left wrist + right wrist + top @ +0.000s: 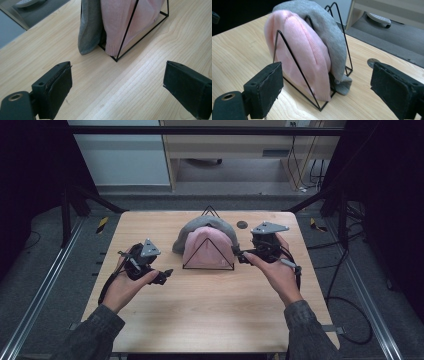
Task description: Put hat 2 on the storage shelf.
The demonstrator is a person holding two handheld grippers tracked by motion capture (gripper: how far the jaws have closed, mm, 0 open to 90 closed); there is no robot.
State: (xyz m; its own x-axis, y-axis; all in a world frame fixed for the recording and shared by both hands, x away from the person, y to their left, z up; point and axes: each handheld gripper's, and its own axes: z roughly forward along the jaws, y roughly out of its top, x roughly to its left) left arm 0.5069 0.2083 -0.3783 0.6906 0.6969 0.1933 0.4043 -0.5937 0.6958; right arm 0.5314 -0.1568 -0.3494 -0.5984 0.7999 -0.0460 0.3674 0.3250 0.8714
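I see both forearms coming in from the bottom of the high view, sleeves dark grey, each hand wrapped around its tool. My left gripper (165,273) sits low at the left, tipped inward toward the middle, its grey three-cornered plate facing up. My right gripper (238,254) sits farther forward at the right, also aimed inward. In the left gripper view the two black jaws stand wide apart with nothing between the pads. In the right gripper view the jaws gape just as wide, pads bare.
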